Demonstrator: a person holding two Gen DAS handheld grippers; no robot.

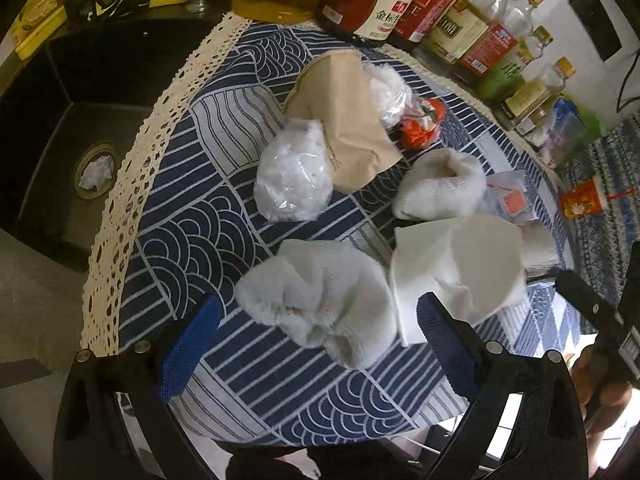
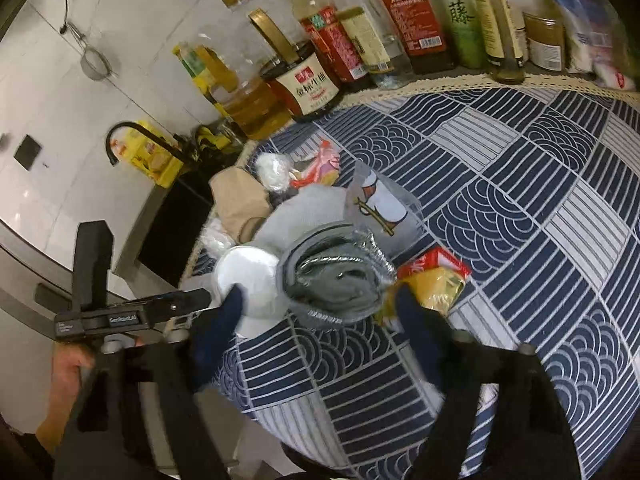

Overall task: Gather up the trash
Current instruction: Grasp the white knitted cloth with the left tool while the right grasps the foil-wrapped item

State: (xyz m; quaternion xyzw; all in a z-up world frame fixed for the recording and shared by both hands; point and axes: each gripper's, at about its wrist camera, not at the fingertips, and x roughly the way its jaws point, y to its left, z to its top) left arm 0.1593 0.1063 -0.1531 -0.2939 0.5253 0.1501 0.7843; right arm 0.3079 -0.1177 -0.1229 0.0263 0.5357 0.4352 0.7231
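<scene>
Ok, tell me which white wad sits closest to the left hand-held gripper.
The fluffy crumpled wad, lying between the open left hand-held gripper's fingertips. The plastic-wrapped wad and the other fluffy one lie farther back.

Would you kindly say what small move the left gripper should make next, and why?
Probably ease the left gripper forward and down, then close on the crumpled white fluffy wad. Its blue-padded jaws stand open and empty, the wad lies between them on the blue patterned cloth, nearest of the scattered trash.
</scene>
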